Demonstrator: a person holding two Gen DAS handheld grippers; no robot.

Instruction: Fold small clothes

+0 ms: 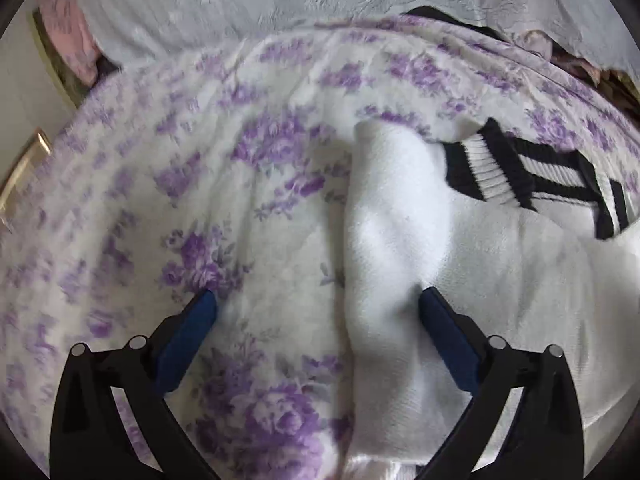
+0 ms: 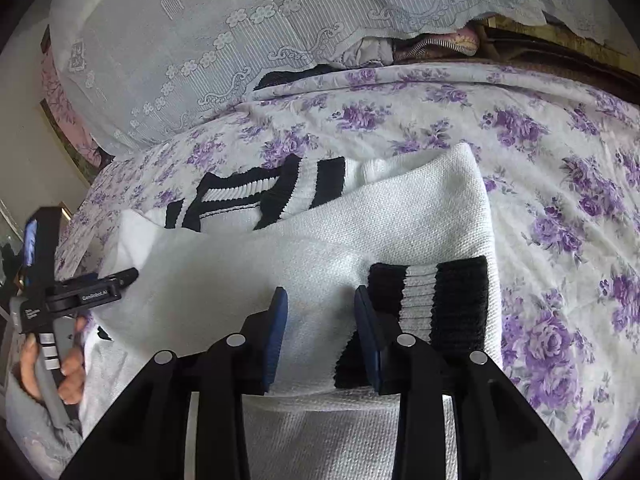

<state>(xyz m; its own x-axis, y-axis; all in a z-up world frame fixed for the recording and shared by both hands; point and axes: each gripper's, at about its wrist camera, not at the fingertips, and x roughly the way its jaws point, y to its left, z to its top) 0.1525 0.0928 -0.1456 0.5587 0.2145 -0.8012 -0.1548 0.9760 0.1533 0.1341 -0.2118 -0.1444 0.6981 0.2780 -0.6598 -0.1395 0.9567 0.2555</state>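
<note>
A white knit sweater (image 2: 400, 208) with black-and-white striped collar (image 2: 256, 196) and cuffs lies on the bed, sleeves folded across the body. My right gripper (image 2: 320, 300) is partly closed around a folded sleeve, near its striped cuff (image 2: 436, 296); the fabric fills the gap between the blue pads. My left gripper (image 1: 318, 296) is open wide, straddling the sweater's left edge (image 1: 380, 240), its right finger (image 1: 444, 328) resting on the white knit. The left gripper also shows at the left of the right wrist view (image 2: 80, 292).
The bed is covered by a white sheet with purple flowers (image 2: 560, 160). A pale lace-covered pillow (image 2: 200, 40) lies at the back, with other clothes (image 2: 432, 46) bunched behind it. The bed's left edge and a wall (image 1: 24, 92) are close.
</note>
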